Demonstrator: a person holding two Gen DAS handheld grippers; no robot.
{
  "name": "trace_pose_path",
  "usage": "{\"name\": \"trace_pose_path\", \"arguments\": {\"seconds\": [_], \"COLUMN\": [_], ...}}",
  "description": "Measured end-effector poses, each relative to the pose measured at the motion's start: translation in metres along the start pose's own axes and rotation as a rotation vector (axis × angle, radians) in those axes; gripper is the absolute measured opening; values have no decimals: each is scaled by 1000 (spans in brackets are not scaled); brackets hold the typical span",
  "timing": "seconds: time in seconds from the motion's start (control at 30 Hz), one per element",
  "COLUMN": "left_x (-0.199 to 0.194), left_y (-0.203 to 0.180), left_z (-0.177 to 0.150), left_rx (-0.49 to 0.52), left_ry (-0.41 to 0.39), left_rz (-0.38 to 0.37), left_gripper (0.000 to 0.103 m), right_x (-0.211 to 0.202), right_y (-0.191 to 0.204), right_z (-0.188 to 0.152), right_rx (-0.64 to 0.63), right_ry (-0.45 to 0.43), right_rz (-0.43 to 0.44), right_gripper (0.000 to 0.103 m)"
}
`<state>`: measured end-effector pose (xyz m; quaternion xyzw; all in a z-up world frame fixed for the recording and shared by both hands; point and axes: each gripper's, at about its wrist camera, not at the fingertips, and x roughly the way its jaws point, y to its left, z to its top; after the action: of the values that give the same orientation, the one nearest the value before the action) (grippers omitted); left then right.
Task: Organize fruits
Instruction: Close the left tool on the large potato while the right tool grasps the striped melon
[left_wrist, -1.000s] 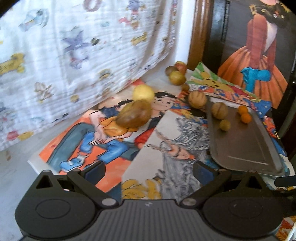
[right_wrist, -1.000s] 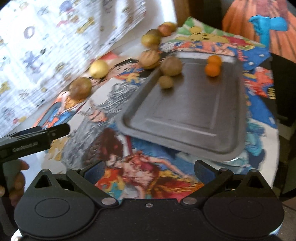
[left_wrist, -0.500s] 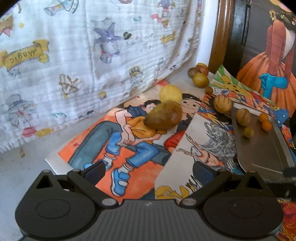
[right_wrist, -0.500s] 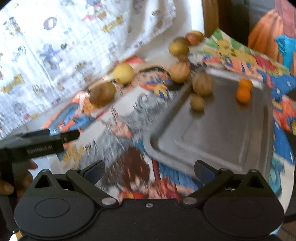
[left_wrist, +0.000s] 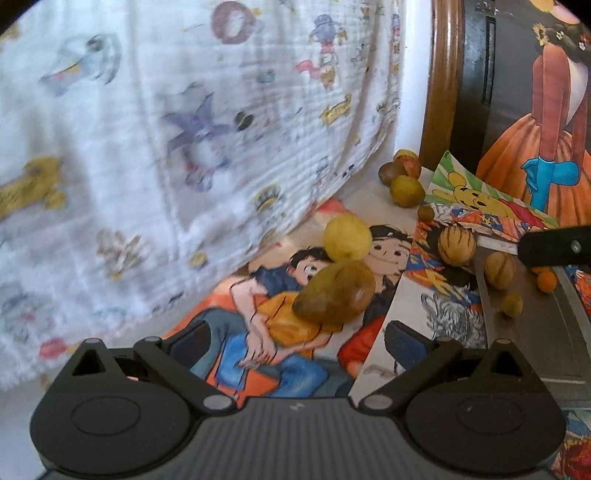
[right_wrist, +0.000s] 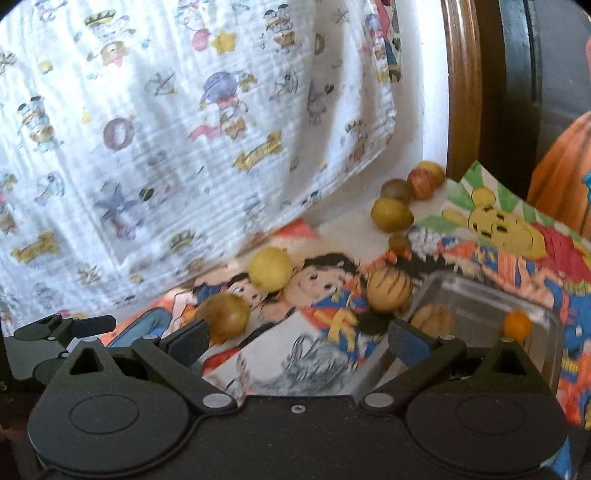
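Grey metal of the tray (left_wrist: 532, 328) is cut off at the frame edge and partly hidden by the empty, wide-spread right gripper (right_wrist: 297, 341), while a brownish mango (left_wrist: 334, 293) is seen just ahead of the equally spread, empty left gripper (left_wrist: 295, 338).

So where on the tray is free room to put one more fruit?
The near half of the tray is bare, below the small green fruit. The far end is crowded: a walnut, that green fruit and two oranges.
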<state>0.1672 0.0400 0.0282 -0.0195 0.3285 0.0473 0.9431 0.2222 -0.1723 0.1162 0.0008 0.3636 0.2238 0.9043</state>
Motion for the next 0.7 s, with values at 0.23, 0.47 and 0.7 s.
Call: {"name": "trace_pose_path", "arguments": {"seconds": [0.23, 0.47, 0.7], "left_x": [25, 55, 83], "left_y": [-16, -28, -27], "left_z": [17, 17, 11], "left_rx": [19, -8, -56], "left_ry": [-15, 8, 52], "left_rz": [-11, -26, -18], "left_gripper": [102, 102, 102], "right_x": [24, 63, 106], "right_y": [-22, -40, -59], "right_z": [22, 19, 10], "right_rx": [-31, -88, -122], "right_ry": [-24, -6, 50], "right_rz": [31, 11, -34], "right_gripper": [102, 102, 102]}}
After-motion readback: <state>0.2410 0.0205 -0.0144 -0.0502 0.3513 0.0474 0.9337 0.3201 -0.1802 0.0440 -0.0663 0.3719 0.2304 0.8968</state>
